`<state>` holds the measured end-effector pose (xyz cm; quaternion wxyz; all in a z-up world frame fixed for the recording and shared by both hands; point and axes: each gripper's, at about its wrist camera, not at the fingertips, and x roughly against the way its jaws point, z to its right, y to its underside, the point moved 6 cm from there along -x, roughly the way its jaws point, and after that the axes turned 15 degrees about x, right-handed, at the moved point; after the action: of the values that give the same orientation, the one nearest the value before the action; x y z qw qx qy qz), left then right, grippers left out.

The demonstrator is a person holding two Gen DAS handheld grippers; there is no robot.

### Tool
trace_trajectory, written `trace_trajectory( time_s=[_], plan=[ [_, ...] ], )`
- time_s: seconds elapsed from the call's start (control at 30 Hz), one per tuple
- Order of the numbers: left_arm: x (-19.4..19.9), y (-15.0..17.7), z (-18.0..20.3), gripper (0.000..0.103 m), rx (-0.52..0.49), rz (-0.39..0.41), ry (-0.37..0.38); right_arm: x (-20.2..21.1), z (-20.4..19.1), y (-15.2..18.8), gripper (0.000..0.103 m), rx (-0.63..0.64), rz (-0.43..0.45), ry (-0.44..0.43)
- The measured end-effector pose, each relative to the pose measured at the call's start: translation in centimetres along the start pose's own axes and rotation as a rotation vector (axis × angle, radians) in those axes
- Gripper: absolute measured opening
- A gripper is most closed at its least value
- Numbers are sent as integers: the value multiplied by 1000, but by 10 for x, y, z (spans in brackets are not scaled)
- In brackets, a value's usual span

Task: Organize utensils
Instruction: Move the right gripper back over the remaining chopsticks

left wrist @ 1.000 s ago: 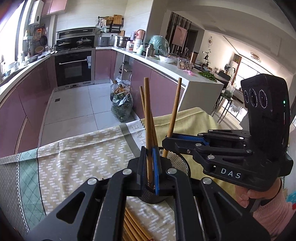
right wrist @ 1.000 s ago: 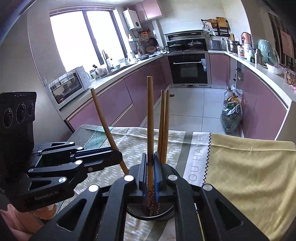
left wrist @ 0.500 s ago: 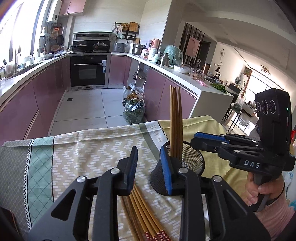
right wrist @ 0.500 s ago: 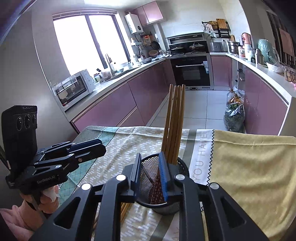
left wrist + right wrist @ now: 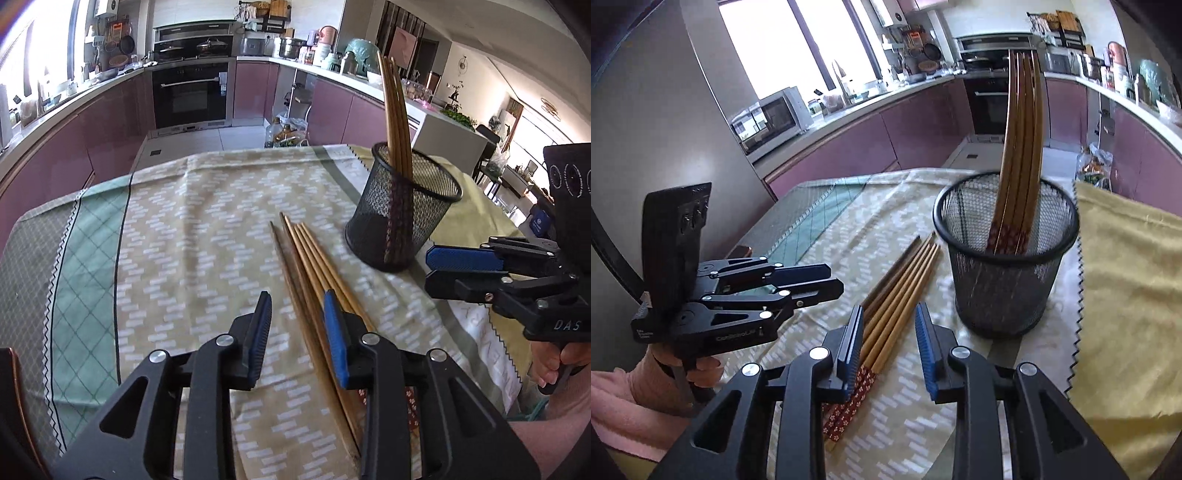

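A black mesh cup (image 5: 402, 214) stands on the table with several wooden chopsticks (image 5: 395, 110) upright in it; it also shows in the right wrist view (image 5: 1001, 280). Several more chopsticks (image 5: 314, 273) lie side by side on the cloth left of the cup, also in the right wrist view (image 5: 897, 291). My left gripper (image 5: 299, 325) is open and empty, hovering over the lying chopsticks. My right gripper (image 5: 890, 339) is open and empty above their patterned red ends. Each gripper shows in the other's view: the right (image 5: 443, 269), the left (image 5: 827, 280).
A patterned beige and green cloth (image 5: 184, 236) covers the table, with a yellow cloth (image 5: 1126, 295) on the right. The far table edge drops to the kitchen floor; purple cabinets and an oven lie beyond. A dark flat object (image 5: 740, 252) lies at the table's left edge.
Both grippers were shut on chopsticks held in the cup; they opened, released them into the cup, and have drawn back and down toward the chopsticks lying on the cloth.
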<state>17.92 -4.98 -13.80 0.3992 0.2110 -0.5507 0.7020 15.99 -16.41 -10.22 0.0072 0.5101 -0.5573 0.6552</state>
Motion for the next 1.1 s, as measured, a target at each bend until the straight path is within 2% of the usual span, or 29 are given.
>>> trace_trajectory(
  time_s=[0.13, 0.27, 0.57, 1.1],
  plan=[
    [-8, 16, -6, 29, 8, -38, -6, -22, -2, 19, 27, -38, -61, -11],
    [-11, 22, -7, 29, 14, -51, -4, -30, -9, 28, 27, -55, -74, -16],
    [-14, 30, -2, 30, -14, -58, -20, -39, -19, 26, 27, -35, -90, 11],
    [-19, 29, -3, 32, -20, -56, -46, -44, -15, 26, 26, -2, -116, 77]
  ],
)
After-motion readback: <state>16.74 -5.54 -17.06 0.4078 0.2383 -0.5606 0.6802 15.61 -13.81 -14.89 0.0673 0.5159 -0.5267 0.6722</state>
